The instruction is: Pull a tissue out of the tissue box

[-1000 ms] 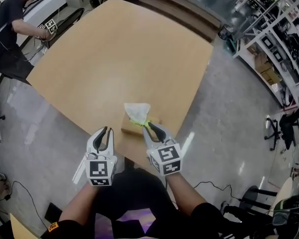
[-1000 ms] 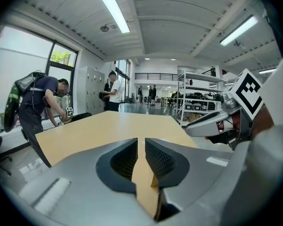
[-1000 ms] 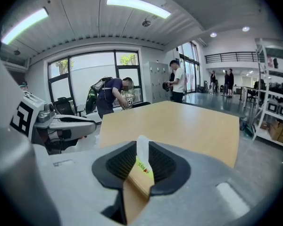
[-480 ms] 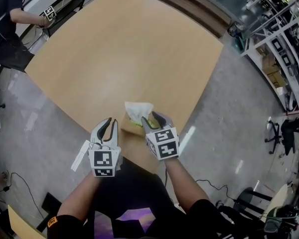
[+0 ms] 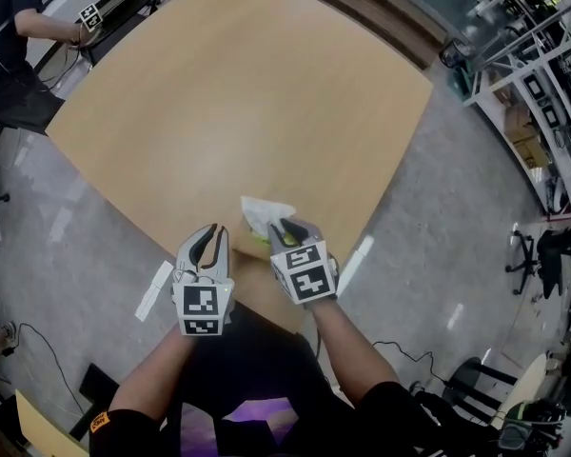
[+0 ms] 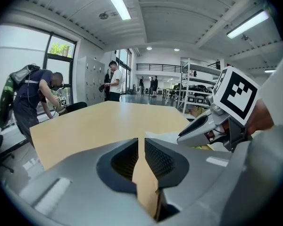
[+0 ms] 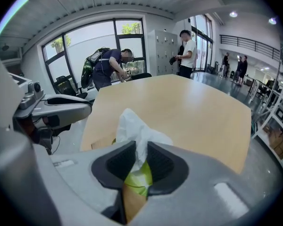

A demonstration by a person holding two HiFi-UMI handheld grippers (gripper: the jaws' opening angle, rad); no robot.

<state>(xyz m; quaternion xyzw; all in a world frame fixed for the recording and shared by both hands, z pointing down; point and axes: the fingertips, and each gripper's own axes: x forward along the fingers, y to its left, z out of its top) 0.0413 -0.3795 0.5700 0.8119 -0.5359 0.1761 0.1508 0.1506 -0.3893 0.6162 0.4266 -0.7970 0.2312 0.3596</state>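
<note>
The right tool (image 5: 285,228) had its jaws closed on the white tissue (image 5: 262,212), which stood up from the tissue box (image 5: 256,239) close to the near edge of the bench (image 5: 238,93). The left tool (image 5: 209,234), just left of the box, was closed to a thin slit and held nothing. Both tools carried black-and-white square markers (image 5: 201,305). Beyond the box, the bench stretched wide.

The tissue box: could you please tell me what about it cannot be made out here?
Box sides: head view, under the right gripper; right gripper view, behind its jaws.
Box opening: right gripper view, covered by the tissue and jaws.
Any box print: too small in every view.
</note>
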